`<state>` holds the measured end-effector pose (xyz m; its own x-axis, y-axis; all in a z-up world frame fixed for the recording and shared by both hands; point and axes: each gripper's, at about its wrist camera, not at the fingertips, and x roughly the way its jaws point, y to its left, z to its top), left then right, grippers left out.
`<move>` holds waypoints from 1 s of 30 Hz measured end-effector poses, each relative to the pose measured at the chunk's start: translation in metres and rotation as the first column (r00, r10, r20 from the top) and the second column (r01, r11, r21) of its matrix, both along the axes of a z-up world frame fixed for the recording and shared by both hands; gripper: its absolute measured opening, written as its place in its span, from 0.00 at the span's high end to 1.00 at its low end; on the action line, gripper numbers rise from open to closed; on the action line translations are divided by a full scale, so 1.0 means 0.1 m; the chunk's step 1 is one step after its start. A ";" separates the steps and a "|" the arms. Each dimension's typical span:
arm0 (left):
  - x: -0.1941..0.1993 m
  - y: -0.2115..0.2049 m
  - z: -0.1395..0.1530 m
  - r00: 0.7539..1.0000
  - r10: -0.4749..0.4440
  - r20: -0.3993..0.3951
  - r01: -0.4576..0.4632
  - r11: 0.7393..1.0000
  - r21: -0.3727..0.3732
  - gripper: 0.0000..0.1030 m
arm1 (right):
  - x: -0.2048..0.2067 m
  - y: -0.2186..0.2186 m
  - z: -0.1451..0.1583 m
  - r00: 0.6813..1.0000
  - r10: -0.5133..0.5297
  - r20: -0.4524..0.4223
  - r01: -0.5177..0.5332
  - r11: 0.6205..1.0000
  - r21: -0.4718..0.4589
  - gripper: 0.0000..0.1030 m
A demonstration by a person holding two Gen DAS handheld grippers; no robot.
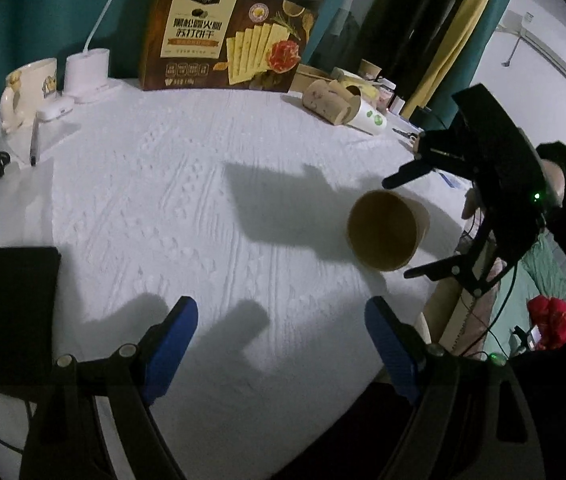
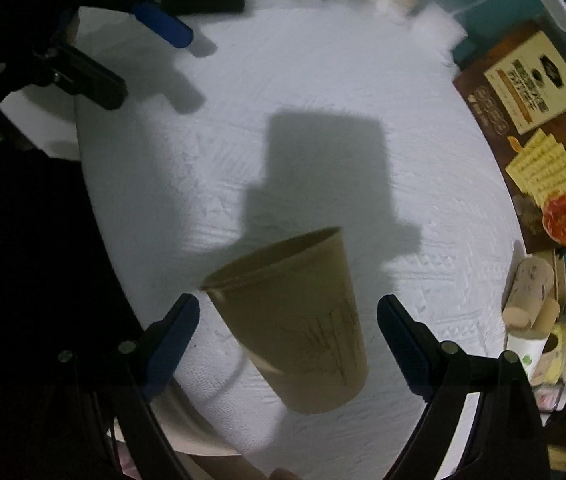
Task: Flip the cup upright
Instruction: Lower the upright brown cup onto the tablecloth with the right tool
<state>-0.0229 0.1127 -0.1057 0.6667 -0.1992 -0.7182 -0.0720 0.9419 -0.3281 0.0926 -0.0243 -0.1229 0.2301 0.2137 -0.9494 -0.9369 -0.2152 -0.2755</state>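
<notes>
From the left wrist, the left gripper (image 1: 281, 344) stood apart, empty over the white tablecloth (image 1: 187, 200); the brown paper cup (image 1: 387, 230) sat at three o'clock between the right gripper's (image 1: 397, 226) spread fingers. From the right wrist, the cup (image 2: 295, 320) stood between the parted blue pads (image 2: 401, 340), untouched.

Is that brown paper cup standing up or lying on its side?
The brown paper cup is not upright: it lies tipped on the white tablecloth, with its open mouth facing sideways towards the left wrist camera and looking empty inside.
</notes>
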 end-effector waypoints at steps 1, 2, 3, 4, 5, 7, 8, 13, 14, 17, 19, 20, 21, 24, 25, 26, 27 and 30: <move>-0.03 0.00 -0.01 1.000 -0.001 0.001 0.001 1.000 -0.003 0.17 | -0.01 0.01 -0.01 1.000 0.008 0.000 -0.008 1.000 -0.013 0.22; -0.03 -0.02 0.00 1.000 -0.002 0.002 0.002 1.000 -0.004 0.17 | -0.01 0.02 -0.04 1.000 0.015 0.002 -0.015 0.999 -0.031 0.29; -0.04 -0.03 0.00 1.000 -0.003 0.005 0.003 1.000 -0.003 0.17 | -0.02 0.03 -0.06 1.000 0.023 0.012 -0.022 0.999 -0.046 0.32; -0.05 -0.04 0.00 1.000 -0.007 0.009 0.007 1.000 -0.001 0.17 | -0.02 0.03 -0.07 0.999 0.030 0.019 -0.029 0.998 -0.057 0.33; -0.05 -0.04 0.01 1.000 -0.011 0.012 0.011 1.000 -0.001 0.17 | -0.02 0.02 -0.08 0.999 0.036 0.023 -0.035 0.997 -0.063 0.34; -0.07 -0.04 0.01 1.000 -0.015 0.014 0.015 1.000 -0.002 0.17 | 0.01 0.05 -0.08 0.999 0.043 0.022 -0.041 0.997 -0.069 0.35; -0.07 -0.03 0.01 1.000 -0.016 0.014 0.016 1.000 -0.002 0.17 | 0.01 0.05 -0.08 0.999 0.043 0.025 -0.042 0.997 -0.067 0.35; -0.07 -0.04 0.01 1.000 -0.015 0.004 0.015 1.000 0.011 0.17 | 0.03 0.04 -0.06 0.999 0.028 0.033 -0.027 0.999 -0.037 0.36; -0.07 -0.05 0.01 1.000 -0.016 0.007 0.016 1.000 0.010 0.17 | 0.07 0.05 -0.05 0.999 0.019 0.037 -0.019 1.000 -0.024 0.36; -0.06 -0.07 0.02 1.000 -0.002 0.018 0.001 1.000 0.016 0.17 | 0.15 -0.02 0.06 0.997 -0.044 0.059 0.040 0.997 0.059 0.36; -0.04 -0.12 0.03 1.000 0.011 0.027 -0.012 0.999 0.037 0.17 | 0.27 -0.09 0.14 0.991 -0.126 0.044 0.119 0.984 0.135 0.36; -0.02 -0.14 0.04 0.999 0.007 0.031 -0.008 0.999 0.041 0.17 | 0.37 -0.15 0.19 0.983 -0.183 0.027 0.175 0.968 0.181 0.36; 0.00 -0.16 0.04 0.999 0.001 0.038 -0.003 0.999 0.042 0.17 | 0.46 -0.21 0.22 0.971 -0.237 0.011 0.229 0.947 0.224 0.36; 0.10 -0.22 0.08 0.998 -0.017 0.067 0.016 1.000 0.016 0.17 | 0.77 -0.50 0.30 0.896 -0.440 -0.064 0.430 0.821 0.376 0.36; 0.14 -0.24 0.09 0.997 -0.024 0.075 0.023 1.000 0.008 0.17 | 0.85 -0.62 0.32 0.863 -0.498 -0.089 0.484 0.763 0.429 0.36; 0.18 -0.26 0.10 0.996 -0.029 0.082 0.029 1.000 0.002 0.17 | 0.94 -0.78 0.35 0.816 -0.563 -0.129 0.547 0.679 0.489 0.36; 0.23 -0.28 0.10 0.996 -0.036 0.086 0.036 0.999 -0.004 0.17 | 1.00 -0.88 0.35 0.785 -0.599 -0.159 0.582 0.624 0.521 0.36; 0.37 -0.36 0.14 0.993 -0.059 0.100 0.061 0.998 -0.018 0.17 | 1.16 -1.23 0.38 0.674 -0.685 -0.277 0.662 0.395 0.637 0.36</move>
<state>0.0143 0.0766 -0.0919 0.7210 -0.2558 -0.6440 0.0189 0.9363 -0.3507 0.2086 -0.1471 -0.0852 0.6072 0.5086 -0.6104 -0.6842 0.7253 -0.0762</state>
